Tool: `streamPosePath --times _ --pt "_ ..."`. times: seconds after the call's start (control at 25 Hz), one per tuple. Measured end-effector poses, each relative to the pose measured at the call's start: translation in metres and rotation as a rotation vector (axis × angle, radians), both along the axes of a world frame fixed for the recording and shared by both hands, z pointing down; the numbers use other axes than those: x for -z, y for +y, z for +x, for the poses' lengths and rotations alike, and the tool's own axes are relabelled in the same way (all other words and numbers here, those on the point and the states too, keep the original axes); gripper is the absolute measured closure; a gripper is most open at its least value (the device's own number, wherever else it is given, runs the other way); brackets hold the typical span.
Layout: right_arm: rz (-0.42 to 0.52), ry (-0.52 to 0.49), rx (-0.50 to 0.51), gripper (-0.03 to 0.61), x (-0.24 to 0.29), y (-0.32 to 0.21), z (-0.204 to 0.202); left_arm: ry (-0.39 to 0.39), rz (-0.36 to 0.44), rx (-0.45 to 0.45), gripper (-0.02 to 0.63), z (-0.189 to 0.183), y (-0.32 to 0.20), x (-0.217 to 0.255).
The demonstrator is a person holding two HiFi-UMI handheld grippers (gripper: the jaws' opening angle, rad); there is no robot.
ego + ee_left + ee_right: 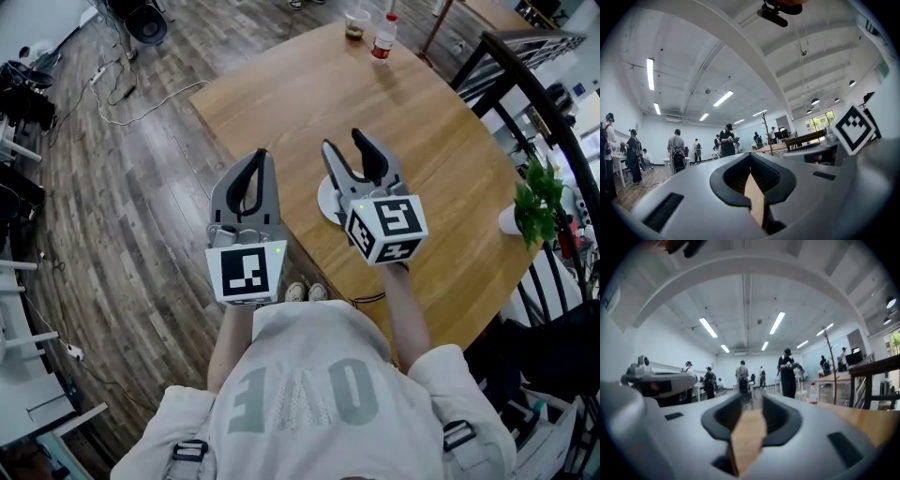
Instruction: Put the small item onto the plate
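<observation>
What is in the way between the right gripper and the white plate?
Nothing visible. In the head view the right gripper, jaws apart and empty, is held above the plate and hides most of it. No small item shows in any view.

Table: pale wood, smooth, satin sheen. Floor beside table: grey-brown wood planks, matt (grain rough-looking). Left gripper, right gripper at table's near edge: matt grey plastic shells, black ribbed pads. Plate on table: white, glossy
</observation>
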State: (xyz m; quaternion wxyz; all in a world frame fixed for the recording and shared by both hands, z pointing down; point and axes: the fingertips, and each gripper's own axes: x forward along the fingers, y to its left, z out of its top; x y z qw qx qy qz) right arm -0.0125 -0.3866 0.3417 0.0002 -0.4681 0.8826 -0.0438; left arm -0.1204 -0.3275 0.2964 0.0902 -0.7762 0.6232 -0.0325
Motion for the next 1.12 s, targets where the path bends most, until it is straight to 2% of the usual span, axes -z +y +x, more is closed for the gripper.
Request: streamPosePath --times 0.04,0.08,0.2,0.28,0.36,0.48,0.6,0.76,1.12 --pt "0.063 -0.038 -0.031 0.535 0.020 0.007 0.007 0.001 0.006 -0.002 0.605 0.001 0.000 0.003" --pt "0.116 -0.064 -0.061 0.551 0.036 0.013 0.014 0.003 0.014 -0.004 0.605 0.001 0.000 0.007" --pt "0.246 -0.062 -0.127 0.560 0.067 0.034 0.030 0.019 0.042 -0.005 0.605 0.000 0.003 0.020" --pt "0.321 0.010 -0.183 0.561 0.076 0.051 0.039 0.027 0.066 -0.010 0.604 0.000 0.008 0.031" --pt "0.356 0.073 -0.216 0.561 0.076 0.063 0.043 0.031 0.093 -0.015 0.604 0.000 0.011 0.042" --pt "0.328 0.125 -0.227 0.561 0.060 0.064 0.044 0.044 0.124 -0.024 0.604 0.000 0.013 0.052" --pt "0.292 0.094 -0.243 0.561 0.057 0.062 0.048 0.048 0.123 -0.032 0.604 0.003 0.013 0.050" --pt "0.306 0.141 -0.231 0.561 0.055 0.062 0.051 0.049 0.121 -0.034 0.604 0.005 0.013 0.050" --pt "0.283 0.158 -0.221 0.561 0.047 0.060 0.048 0.051 0.110 -0.029 0.604 0.003 0.009 0.045"
